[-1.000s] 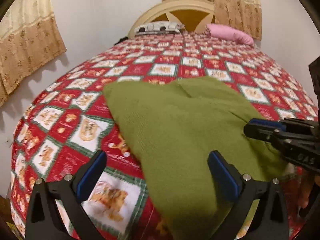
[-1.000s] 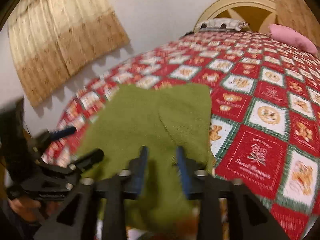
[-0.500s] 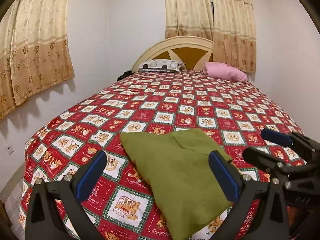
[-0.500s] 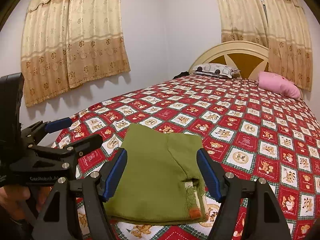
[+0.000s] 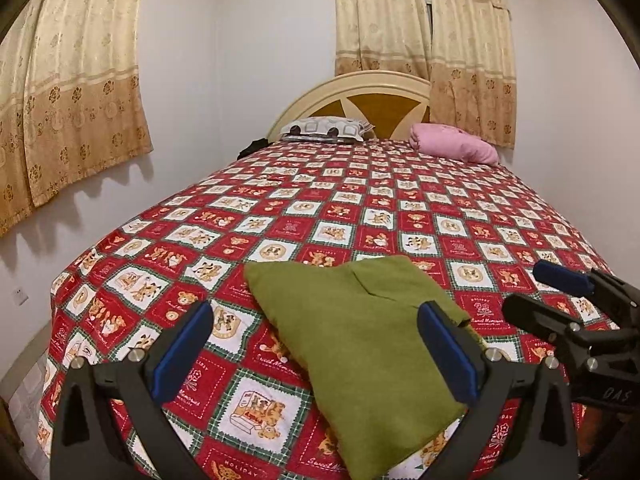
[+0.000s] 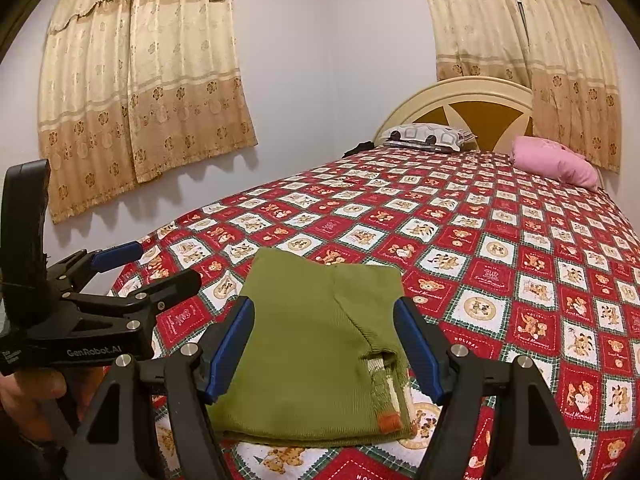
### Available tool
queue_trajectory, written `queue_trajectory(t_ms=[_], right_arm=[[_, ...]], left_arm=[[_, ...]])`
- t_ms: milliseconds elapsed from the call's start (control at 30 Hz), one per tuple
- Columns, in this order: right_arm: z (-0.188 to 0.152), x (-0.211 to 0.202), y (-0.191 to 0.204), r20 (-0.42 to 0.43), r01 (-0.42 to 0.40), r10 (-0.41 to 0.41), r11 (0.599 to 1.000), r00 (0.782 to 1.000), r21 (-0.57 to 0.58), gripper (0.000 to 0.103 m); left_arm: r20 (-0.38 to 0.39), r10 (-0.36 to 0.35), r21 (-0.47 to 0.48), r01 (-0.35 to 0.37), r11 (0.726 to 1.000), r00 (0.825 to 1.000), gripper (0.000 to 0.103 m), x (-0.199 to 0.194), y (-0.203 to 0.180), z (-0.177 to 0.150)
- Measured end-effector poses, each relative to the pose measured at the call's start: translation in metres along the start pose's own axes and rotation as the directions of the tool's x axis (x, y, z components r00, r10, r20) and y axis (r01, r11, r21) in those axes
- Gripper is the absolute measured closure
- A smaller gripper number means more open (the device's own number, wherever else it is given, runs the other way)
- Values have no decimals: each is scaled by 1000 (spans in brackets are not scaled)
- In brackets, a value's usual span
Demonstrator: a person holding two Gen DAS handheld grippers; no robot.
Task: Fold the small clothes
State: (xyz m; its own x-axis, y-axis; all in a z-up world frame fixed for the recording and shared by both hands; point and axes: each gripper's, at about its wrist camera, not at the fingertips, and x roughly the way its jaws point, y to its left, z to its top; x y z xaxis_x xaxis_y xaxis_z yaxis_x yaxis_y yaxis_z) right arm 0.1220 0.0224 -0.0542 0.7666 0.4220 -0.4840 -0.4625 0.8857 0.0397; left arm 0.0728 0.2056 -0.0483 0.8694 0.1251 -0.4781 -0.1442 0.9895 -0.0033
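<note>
Bedroom scene: bed [image 6: 500, 264] with the teddy-bear quilt carries the green garment [image 6: 316, 344], folded flat near its foot. Left tongs [image 5: 316, 354] and right tongs [image 6: 324, 346] hover wide, gripping nothing (looks done). Next probably means setting it aside.

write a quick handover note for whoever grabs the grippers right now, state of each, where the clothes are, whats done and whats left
Left gripper: open, empty, above the bed's near end.
Right gripper: open, empty, beside the left one.
Green garment: lies folded flat on the red patterned bedspread near the foot of the bed, neither gripper touching it. An orange tag shows at its near right corner.
Done: this piece looks folded and released.
Left: no other small clothes are in view; check for more, or tidy this fold if needed.
</note>
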Motion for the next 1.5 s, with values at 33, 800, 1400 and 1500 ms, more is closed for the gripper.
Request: queue_trajectory(t_ms=[33, 800, 1400, 1500], right_arm=[[0, 0, -1, 0, 1, -1, 1000, 1000, 0, 30], [-3, 0, -2, 0, -1, 1, 1000, 1000, 3, 30], [-1, 0, 6, 13, -9, 9, 1000, 1000, 0, 30], [-2, 1, 8, 14, -12, 12, 1000, 1000, -1, 30]], left_arm=[[-1, -1, 0, 1, 1000, 1000, 0, 0, 0, 0], [-13, 0, 5, 0, 1000, 1000, 0, 4, 0, -5], [-36, -14, -4, 14, 1000, 999, 0, 8, -1, -5], [-44, -8, -14, 8, 1000, 999, 0, 9, 2, -4]])
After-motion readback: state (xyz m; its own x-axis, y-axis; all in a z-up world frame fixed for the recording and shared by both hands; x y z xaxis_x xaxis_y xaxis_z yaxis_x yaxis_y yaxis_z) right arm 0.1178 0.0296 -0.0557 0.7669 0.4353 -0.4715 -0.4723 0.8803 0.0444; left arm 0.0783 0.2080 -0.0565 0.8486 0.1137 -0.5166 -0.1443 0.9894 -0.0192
